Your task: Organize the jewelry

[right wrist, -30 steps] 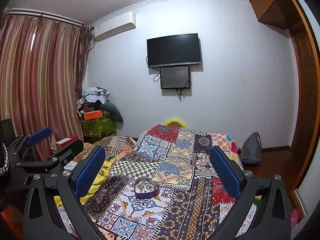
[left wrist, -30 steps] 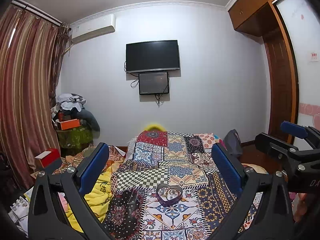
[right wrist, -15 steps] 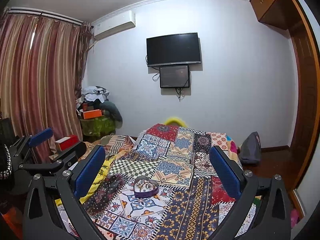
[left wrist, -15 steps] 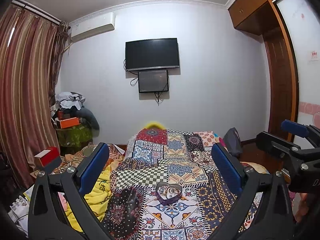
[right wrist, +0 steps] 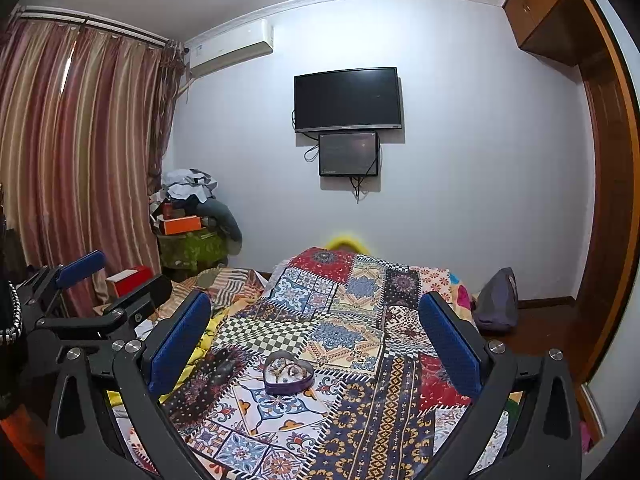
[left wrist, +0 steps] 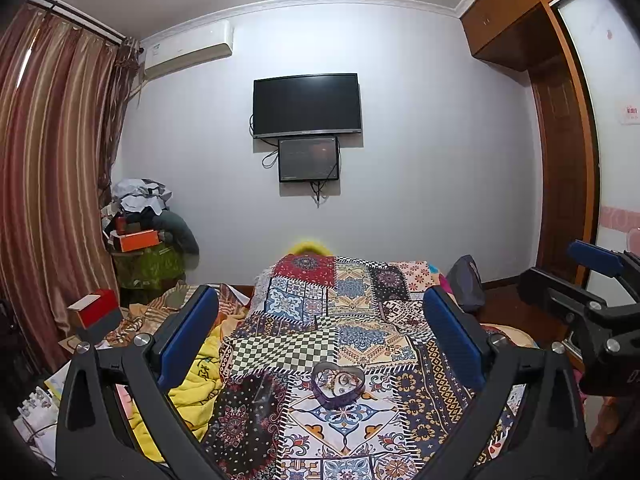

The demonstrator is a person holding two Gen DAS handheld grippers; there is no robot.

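Left wrist view: the left gripper (left wrist: pixel 320 328) stands with jaws spread wide and nothing between them, raised above the patchwork bedspread (left wrist: pixel 352 328). The heart-shaped jewelry box (left wrist: pixel 338 384) sits lidless on the bedspread toward its near edge, framed between the pads, probably so it can be approached squarely. Small jewelry pieces lie inside; their kind cannot be told. The other tool shows at the right margin.

Right wrist view: the right gripper (right wrist: pixel 316 338) is likewise wide apart and empty, well above the heart-shaped jewelry box (right wrist: pixel 289 378). Judgement: both tools are lined up on the box; no grasp has begun.
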